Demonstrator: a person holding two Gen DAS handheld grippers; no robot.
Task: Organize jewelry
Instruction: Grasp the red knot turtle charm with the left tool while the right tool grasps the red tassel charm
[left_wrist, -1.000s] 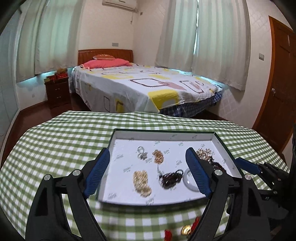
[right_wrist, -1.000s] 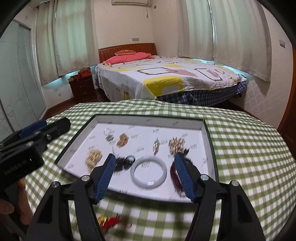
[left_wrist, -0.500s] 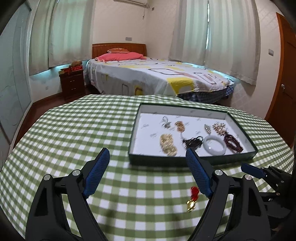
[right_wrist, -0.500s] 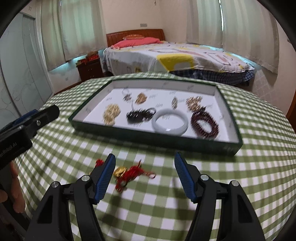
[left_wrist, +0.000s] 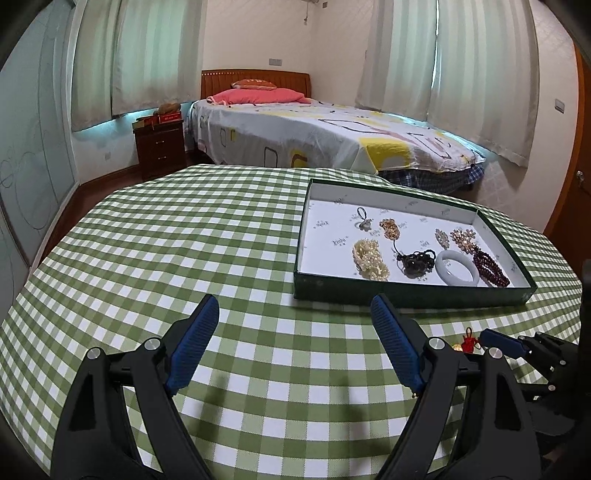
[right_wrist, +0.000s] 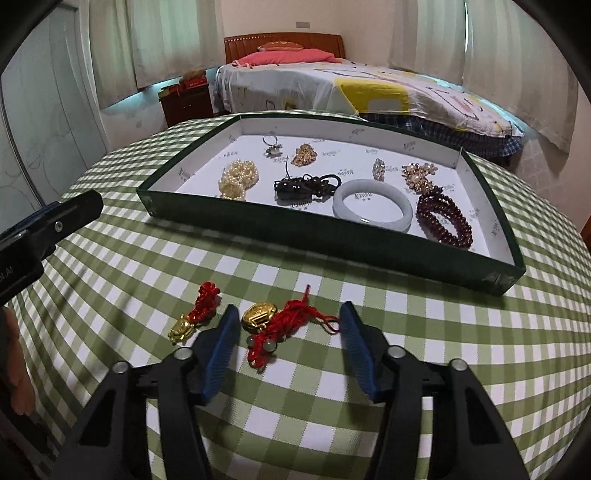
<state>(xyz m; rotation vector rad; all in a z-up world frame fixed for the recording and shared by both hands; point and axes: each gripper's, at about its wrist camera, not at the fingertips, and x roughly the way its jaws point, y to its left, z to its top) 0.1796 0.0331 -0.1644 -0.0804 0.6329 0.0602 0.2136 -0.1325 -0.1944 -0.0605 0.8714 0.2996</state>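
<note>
Just between the spread blue pads of the right tool (right_wrist: 286, 341) lay a red-corded charm with a gold ingot (right_wrist: 275, 325), flat on the green-checked counter (right_wrist: 461, 332) and touching neither pad. Close to its left, outside the left pad, sat a second red-knotted charm with a small gold figure (right_wrist: 195, 314). Both charms were on the cloth in front of the dark green tray (right_wrist: 321, 230), apart from its near wall. Inside the tray, on white paper, rested a pale jade bangle (right_wrist: 373, 205), with a dark red bead bracelet (right_wrist: 443, 219) just beside it on the right, a black cord piece (right_wrist: 306, 184) to its left, and a heap of pearls (right_wrist: 238, 179) farther left. Smaller gold and silver pieces lay toward the tray's far wall.

The left tool (left_wrist: 295, 347) stood wide and held nothing, hovering over bare checked cloth to the left of the tray (left_wrist: 406, 297). Beyond the counter stood a bed (left_wrist: 314, 125) with a pink pillow.
</note>
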